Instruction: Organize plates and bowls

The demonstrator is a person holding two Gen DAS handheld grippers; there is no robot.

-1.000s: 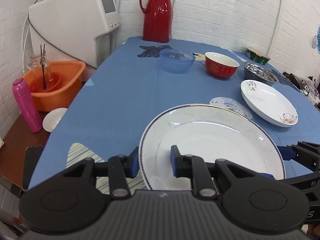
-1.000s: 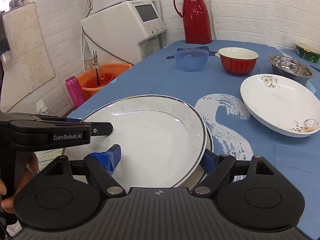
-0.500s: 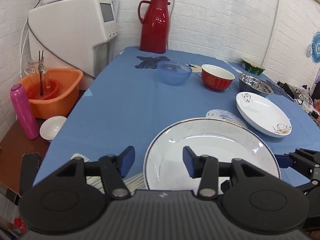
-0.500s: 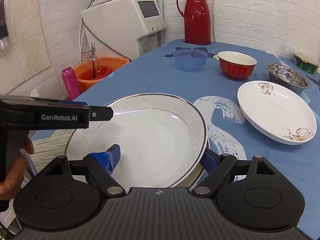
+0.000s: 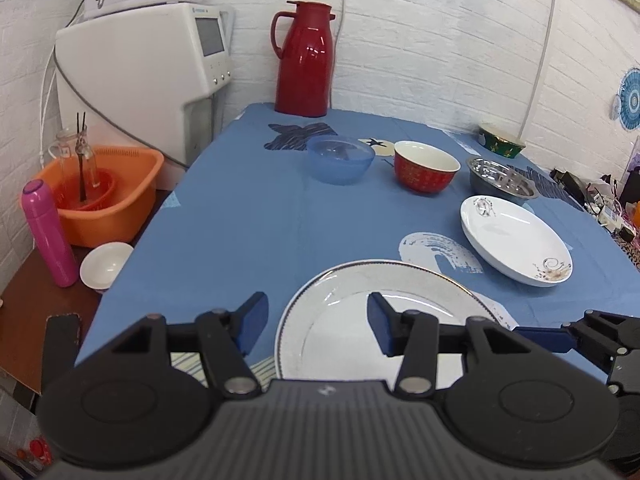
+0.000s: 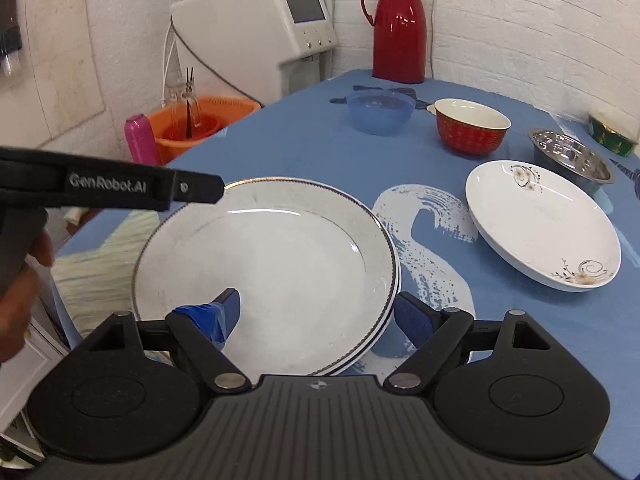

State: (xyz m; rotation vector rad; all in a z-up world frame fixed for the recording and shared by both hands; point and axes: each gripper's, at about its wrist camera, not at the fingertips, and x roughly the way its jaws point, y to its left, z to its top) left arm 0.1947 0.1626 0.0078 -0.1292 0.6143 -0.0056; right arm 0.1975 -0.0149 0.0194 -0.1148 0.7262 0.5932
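Two white plates with dark-beaded rims lie stacked [image 6: 272,256] on the blue tablecloth [image 6: 304,148]; in the left wrist view the stack [image 5: 344,332] sits just ahead. My left gripper [image 5: 316,322] is open, the stack's left rim below the gap between its fingers. One of its fingers [image 6: 192,191] reaches over the stack's far-left edge. My right gripper [image 6: 320,312] is open too: its left finger hangs over the plate, its right finger outside the rim. A white deep plate with a floral print [image 6: 540,224] lies to the right.
Further back stand a blue bowl [image 5: 340,158], a red bowl [image 5: 424,172], a steel bowl [image 5: 500,180], a green bowl [image 5: 500,142] and a red thermos [image 5: 306,60]. Left of the table are an orange basin [image 5: 104,196], a pink bottle [image 5: 48,232] and a small white bowl [image 5: 106,266].
The left gripper let go of the top plate's rim, opened wide and drew back. The plate, tilted before, now lies flat on the lower one. The right gripper stayed open.
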